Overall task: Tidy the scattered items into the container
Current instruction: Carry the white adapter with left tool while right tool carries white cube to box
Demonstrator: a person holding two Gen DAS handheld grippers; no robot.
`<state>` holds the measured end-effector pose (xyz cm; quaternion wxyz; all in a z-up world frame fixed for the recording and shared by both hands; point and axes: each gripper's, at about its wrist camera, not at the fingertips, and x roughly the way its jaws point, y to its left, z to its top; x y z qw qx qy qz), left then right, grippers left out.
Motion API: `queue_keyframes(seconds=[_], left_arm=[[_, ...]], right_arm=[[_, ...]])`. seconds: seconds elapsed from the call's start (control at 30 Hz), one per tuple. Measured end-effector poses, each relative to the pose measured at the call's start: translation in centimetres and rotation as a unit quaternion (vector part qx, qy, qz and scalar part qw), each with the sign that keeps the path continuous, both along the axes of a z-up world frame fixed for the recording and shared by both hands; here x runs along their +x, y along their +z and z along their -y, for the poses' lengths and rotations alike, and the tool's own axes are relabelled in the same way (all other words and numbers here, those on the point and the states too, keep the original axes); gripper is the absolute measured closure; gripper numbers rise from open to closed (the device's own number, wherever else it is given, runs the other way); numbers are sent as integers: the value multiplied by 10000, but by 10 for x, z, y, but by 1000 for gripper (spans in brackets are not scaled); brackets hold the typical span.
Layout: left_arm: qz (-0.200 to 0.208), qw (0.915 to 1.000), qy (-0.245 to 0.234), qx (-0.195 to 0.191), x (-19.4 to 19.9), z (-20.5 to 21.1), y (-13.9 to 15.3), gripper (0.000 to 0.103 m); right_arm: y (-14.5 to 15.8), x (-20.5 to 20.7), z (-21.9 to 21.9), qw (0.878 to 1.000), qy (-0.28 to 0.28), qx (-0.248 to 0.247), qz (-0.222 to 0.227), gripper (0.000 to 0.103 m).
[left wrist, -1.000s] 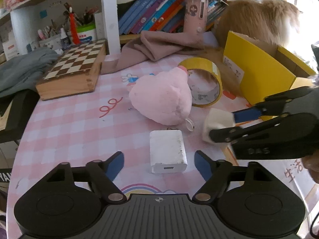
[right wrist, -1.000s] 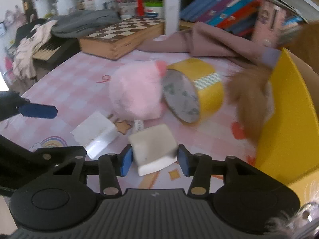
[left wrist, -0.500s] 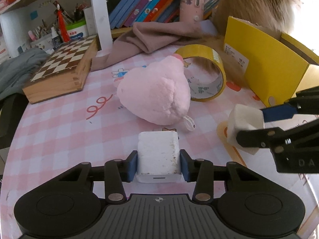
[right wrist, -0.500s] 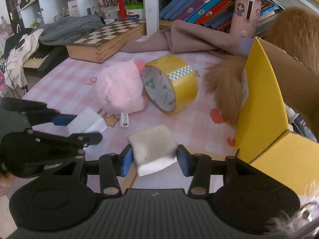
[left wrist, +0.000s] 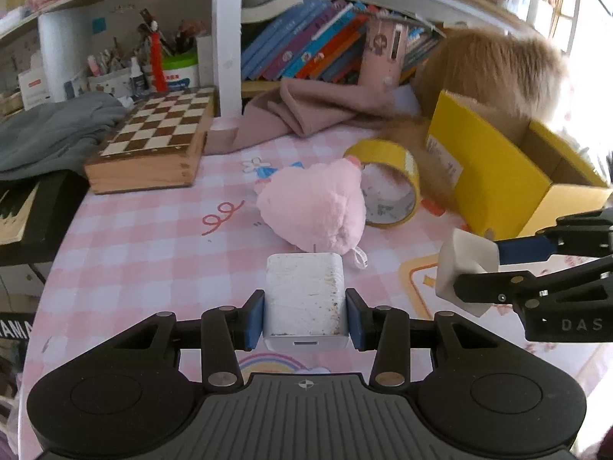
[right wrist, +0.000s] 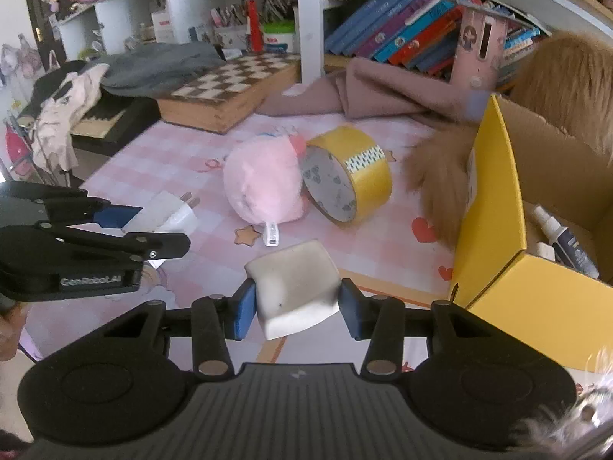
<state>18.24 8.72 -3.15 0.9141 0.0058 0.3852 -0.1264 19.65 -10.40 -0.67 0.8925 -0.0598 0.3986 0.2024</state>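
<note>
1. The left gripper (left wrist: pixel 305 320) gripped the white charger (left wrist: pixel 305 299) between its blue pads, just in front of the pink plush (left wrist: pixel 314 207)
2. The right gripper (right wrist: pixel 295 308) clamped the white eraser block (right wrist: pixel 295 287) (grey-smudged), to the plush's right
3. The yellow tape roll (left wrist: pixel 387 191) touched the plush; the yellow box (left wrist: pixel 494 176) stood beyond the roll

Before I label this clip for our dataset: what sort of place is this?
Most likely a home study or bedroom desk: a shelf of books, a chessboard, and a pink checked tablecloth with a plush toy.
</note>
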Motion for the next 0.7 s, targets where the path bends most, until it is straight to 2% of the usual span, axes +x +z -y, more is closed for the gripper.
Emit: queue_keyframes(seconds=[0.23,0.37,0.7], left_arm=[[52,9993,-24,-362,-25,-11,30,62],[65,9986,-190,-489,-37,-9,45,62],[19,9950,-723,-688,-53,18,56,62]], right_arm=[[24,-19,10,9997,-114,219,37,60],[33,-33,17,9995,-229,214,-49,60],[39,-68,43,9970,-731,192,-151,60]])
